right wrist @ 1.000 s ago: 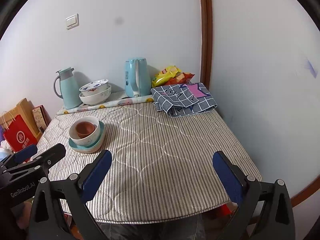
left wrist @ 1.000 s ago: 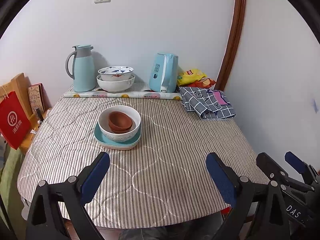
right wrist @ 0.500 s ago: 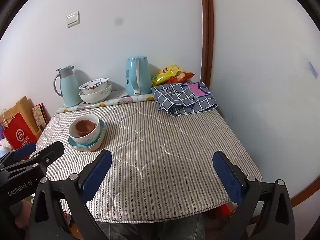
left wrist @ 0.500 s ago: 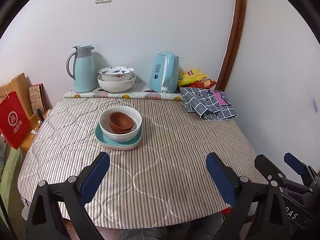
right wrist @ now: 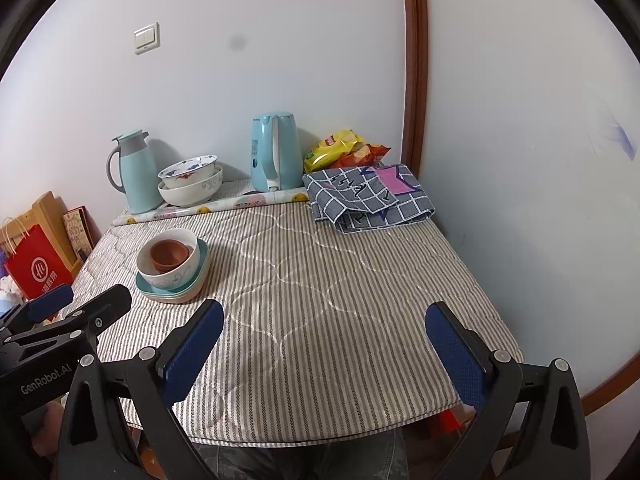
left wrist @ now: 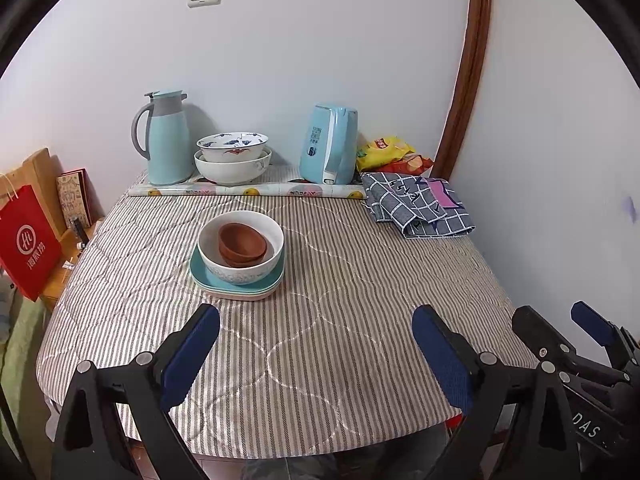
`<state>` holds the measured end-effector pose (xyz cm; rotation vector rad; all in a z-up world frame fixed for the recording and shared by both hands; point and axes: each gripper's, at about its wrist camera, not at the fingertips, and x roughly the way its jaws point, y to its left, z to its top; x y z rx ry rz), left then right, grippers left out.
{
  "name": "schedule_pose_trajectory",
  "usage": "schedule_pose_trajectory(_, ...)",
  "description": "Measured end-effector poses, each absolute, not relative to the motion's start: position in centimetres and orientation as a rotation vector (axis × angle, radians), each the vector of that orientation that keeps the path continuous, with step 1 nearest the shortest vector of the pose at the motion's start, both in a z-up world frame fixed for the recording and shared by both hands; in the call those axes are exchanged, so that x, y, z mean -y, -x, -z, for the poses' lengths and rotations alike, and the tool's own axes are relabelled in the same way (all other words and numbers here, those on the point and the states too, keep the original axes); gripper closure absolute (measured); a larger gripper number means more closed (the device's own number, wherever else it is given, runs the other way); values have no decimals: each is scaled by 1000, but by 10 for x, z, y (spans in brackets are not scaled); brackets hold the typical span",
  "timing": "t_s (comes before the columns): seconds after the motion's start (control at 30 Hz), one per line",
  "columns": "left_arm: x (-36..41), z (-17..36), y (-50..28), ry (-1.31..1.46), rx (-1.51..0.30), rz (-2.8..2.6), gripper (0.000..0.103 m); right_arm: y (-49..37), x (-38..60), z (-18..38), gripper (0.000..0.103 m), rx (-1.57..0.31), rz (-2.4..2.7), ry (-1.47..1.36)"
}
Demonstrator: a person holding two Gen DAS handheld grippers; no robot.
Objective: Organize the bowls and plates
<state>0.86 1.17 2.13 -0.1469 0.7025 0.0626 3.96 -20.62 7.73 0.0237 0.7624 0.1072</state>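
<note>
Two grippers' fingers, left gripper [left wrist: 316, 356] and right gripper [right wrist: 324, 354], spread wide, empty, bowl stack [left wrist: 240, 252] ahead.

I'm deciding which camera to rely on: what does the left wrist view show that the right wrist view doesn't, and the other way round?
Only the left wrist view shows the open right gripper at its lower right edge, and the small dark items on the low shelf left of the table. Only the right wrist view shows the open left gripper at its lower left, and the blue scribble large on the side wall. Both show the brown bowl nested in the white bowl on stacked plates, the thermos, kettle and checked cloth.
</note>
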Motion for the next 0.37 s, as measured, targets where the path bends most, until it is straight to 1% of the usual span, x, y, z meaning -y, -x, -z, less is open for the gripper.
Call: schedule_pose_trajectory(0.37,-15,-17,-16,142,-709,-67,5,-47,203,-71,3,-777,-114,-12)
